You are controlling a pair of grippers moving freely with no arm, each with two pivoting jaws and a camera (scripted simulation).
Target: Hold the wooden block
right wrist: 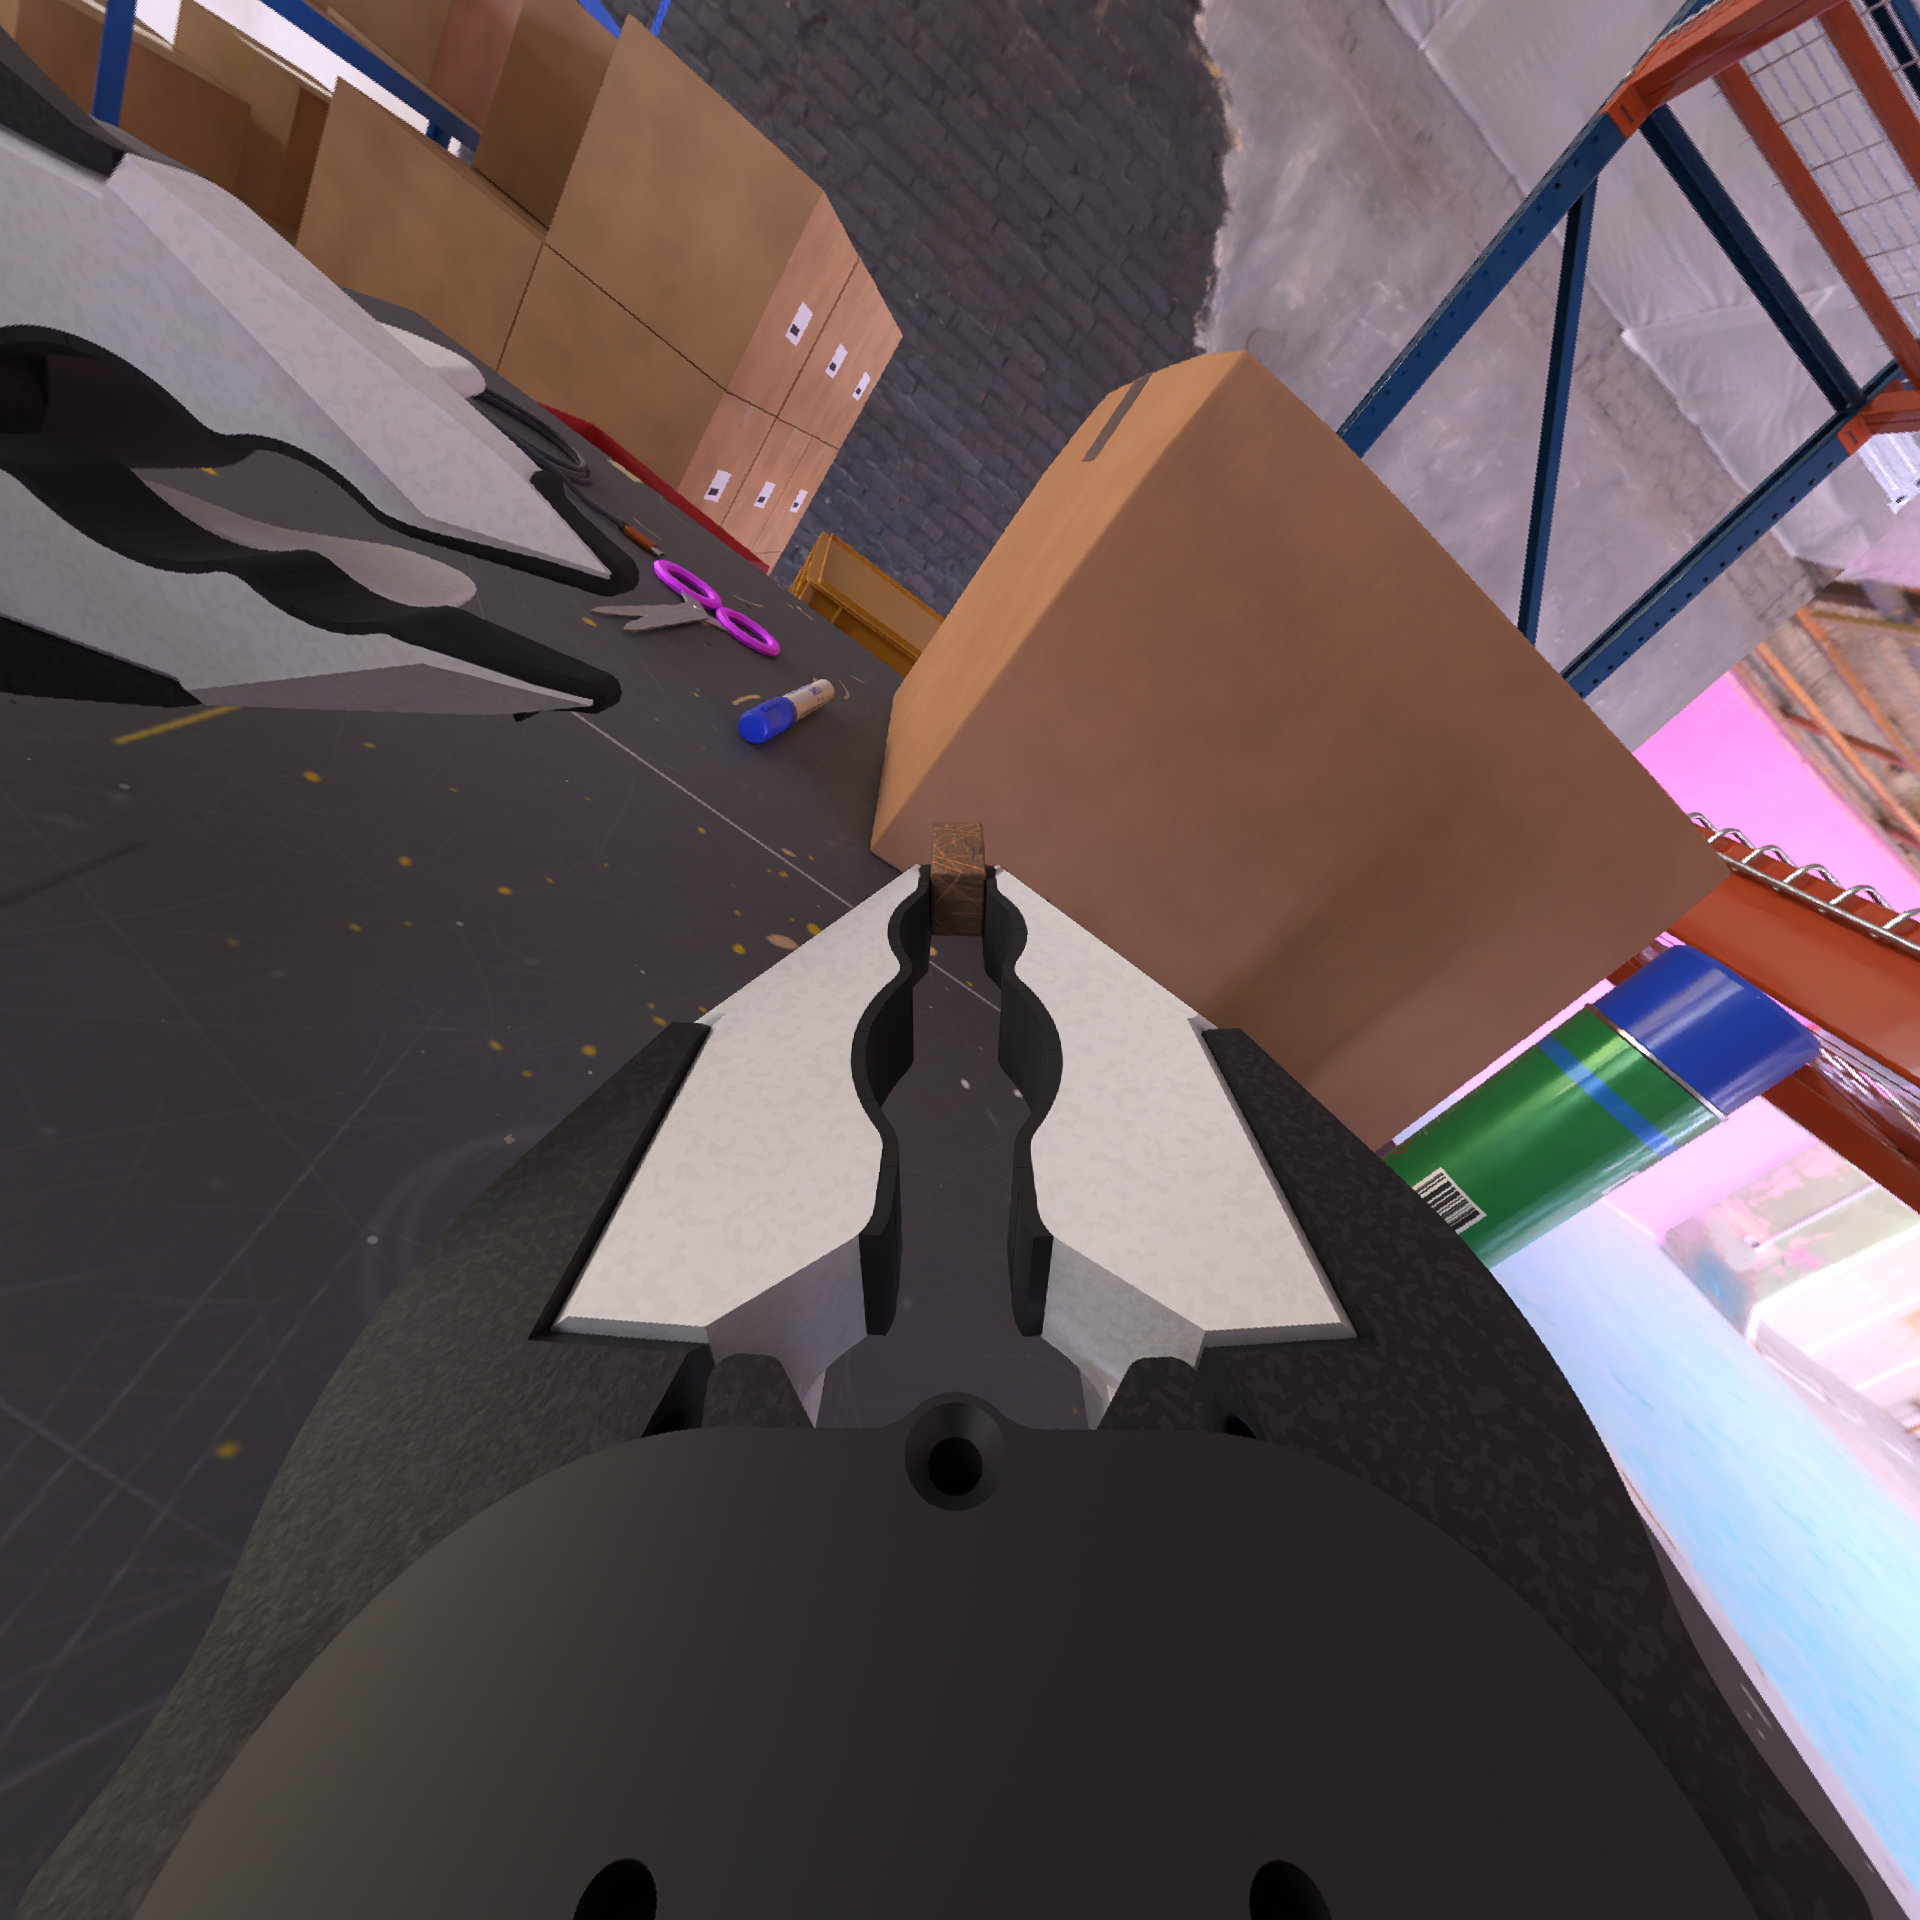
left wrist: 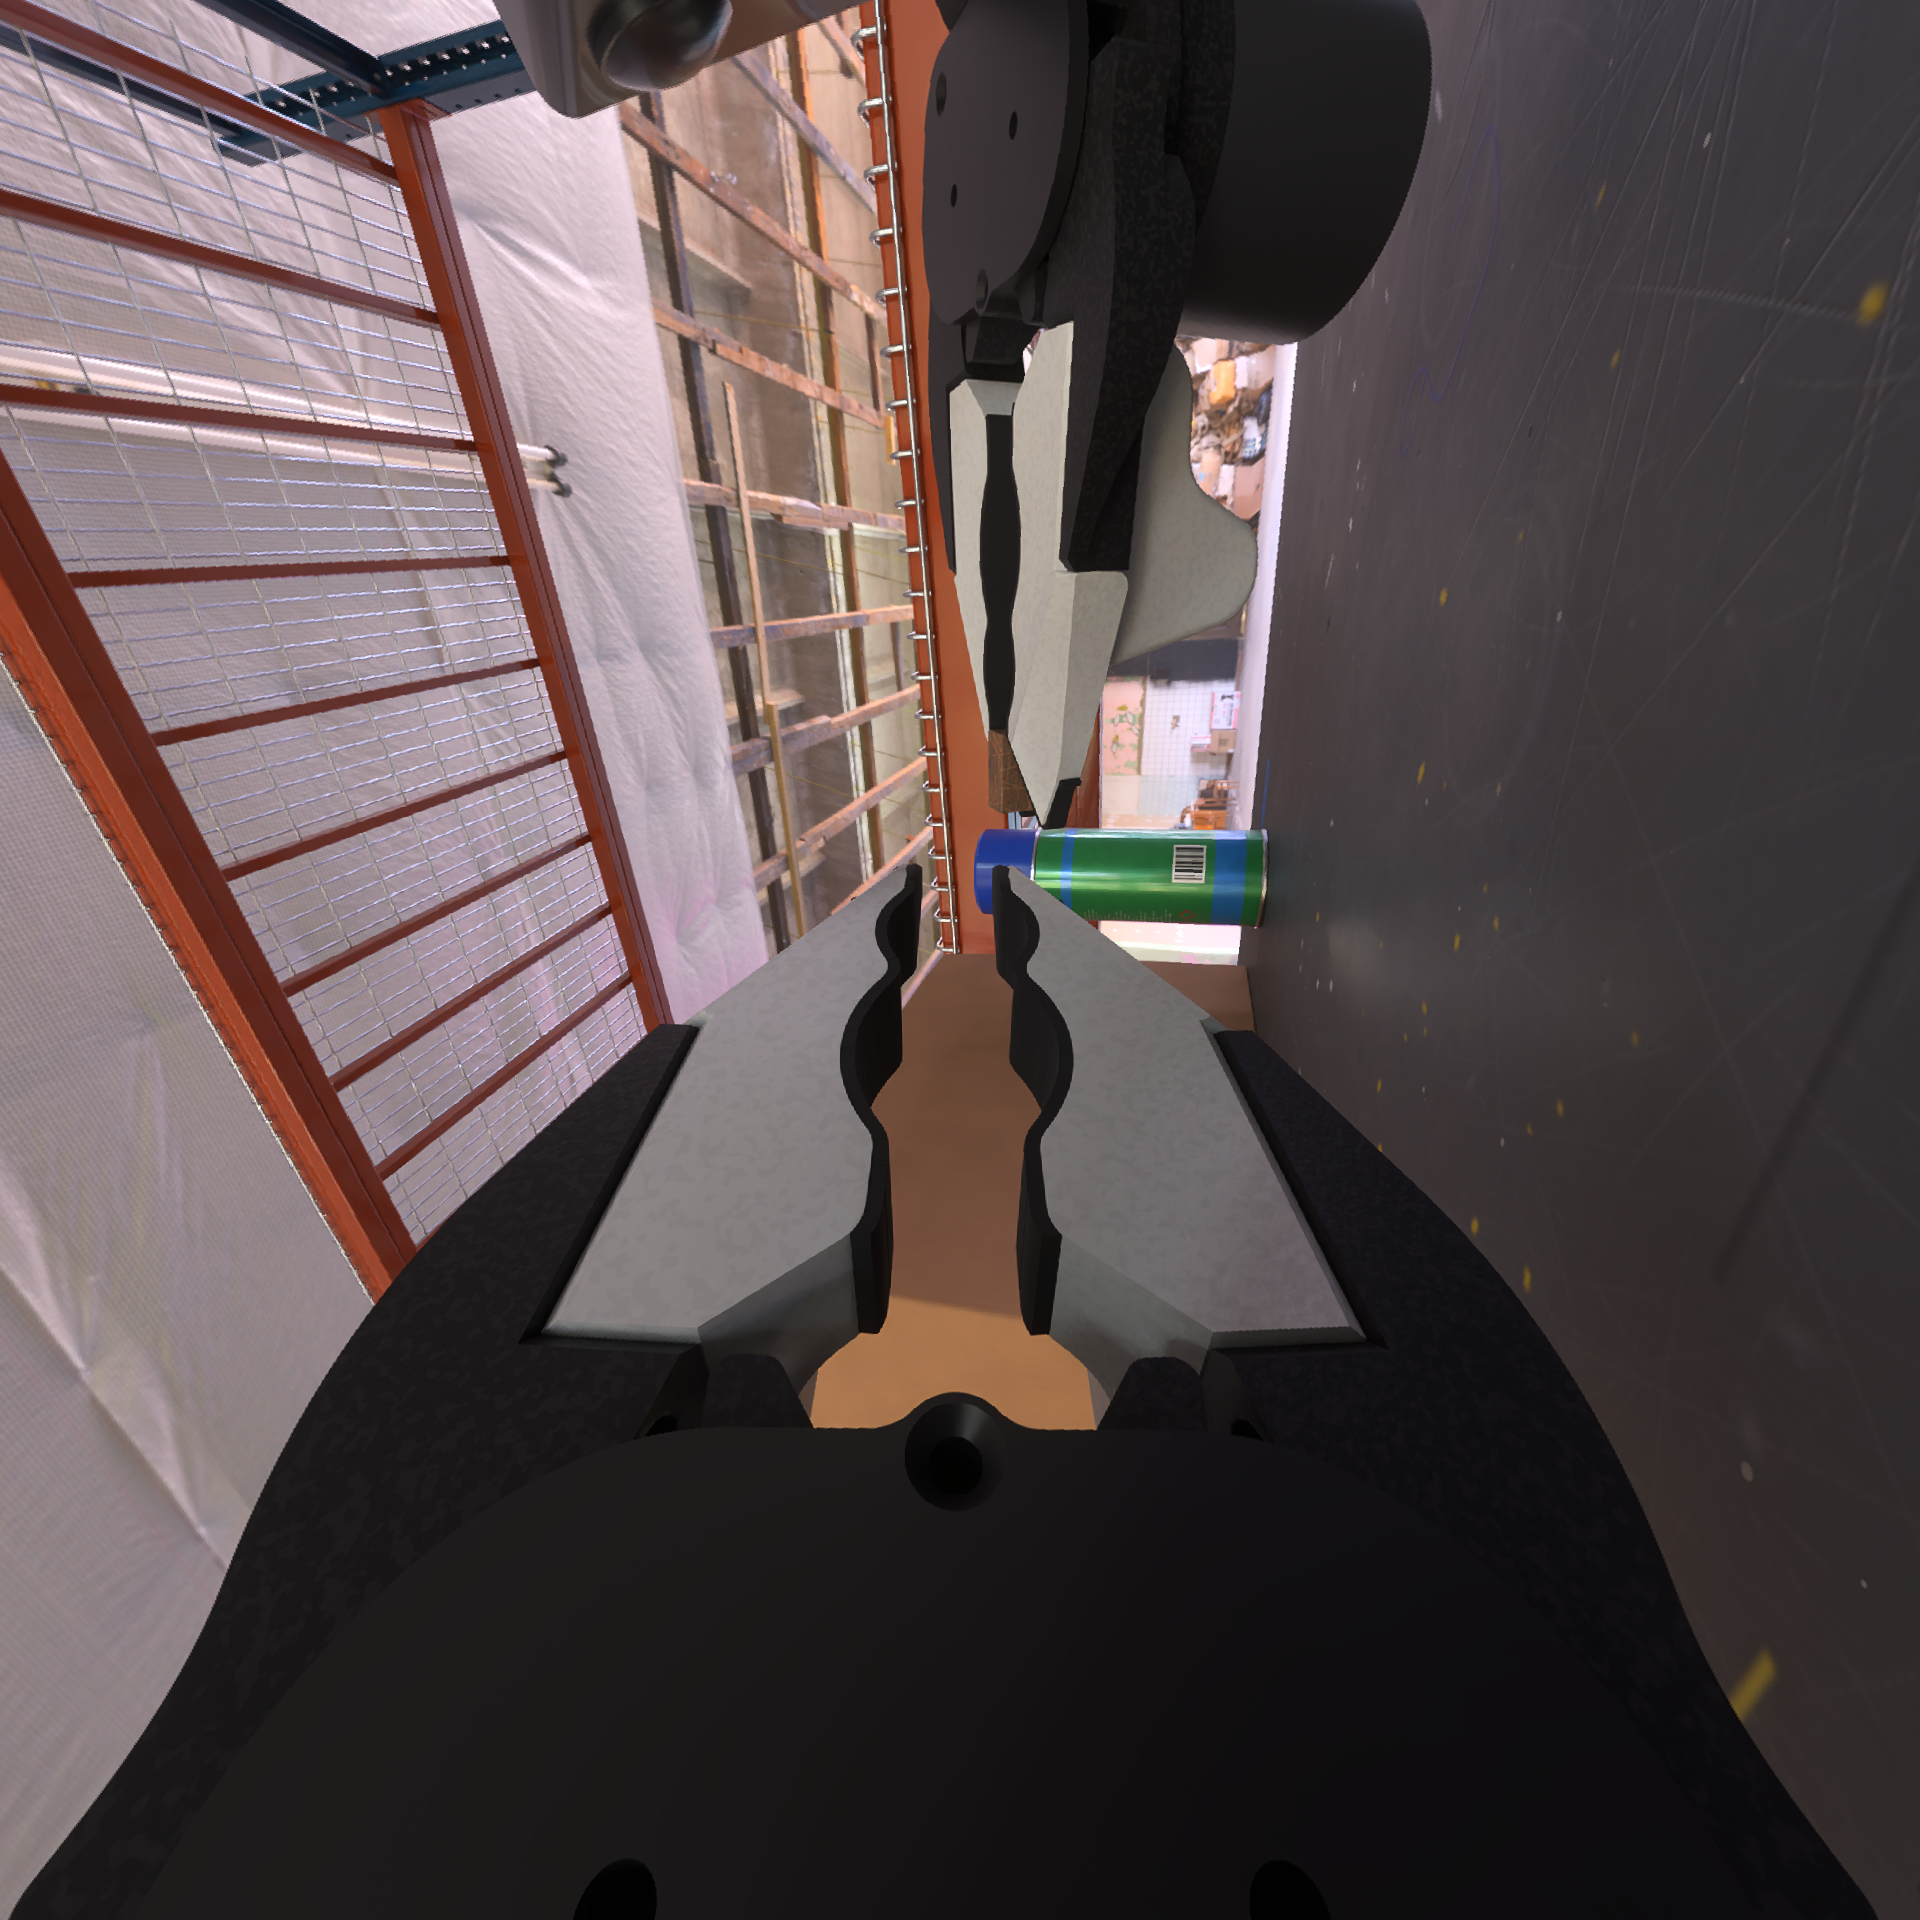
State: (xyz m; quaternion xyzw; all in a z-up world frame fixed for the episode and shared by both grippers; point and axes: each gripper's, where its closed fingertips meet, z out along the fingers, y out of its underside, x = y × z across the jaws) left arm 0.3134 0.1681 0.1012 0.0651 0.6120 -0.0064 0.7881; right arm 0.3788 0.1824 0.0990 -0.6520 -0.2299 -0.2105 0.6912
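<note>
Dark table (right wrist: 312, 1039), right hand-held gripper (right wrist: 957, 875) pinching wooden block (right wrist: 957, 878)

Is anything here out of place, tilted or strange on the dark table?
Nothing looks spilled or broken. One detail: the right gripper pinches the wooden block only at its fingertips, so the hold may be shallow. The can stands upright on the table; the scissors and marker lie flat.

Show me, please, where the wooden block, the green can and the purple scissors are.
wooden block (right wrist: 957, 883): right wrist view, front face between the right gripper's tips.
green can (left wrist: 1132, 875): left wrist view, side of its body.
purple scissors (right wrist: 746, 631): right wrist view, handle ring.
</note>
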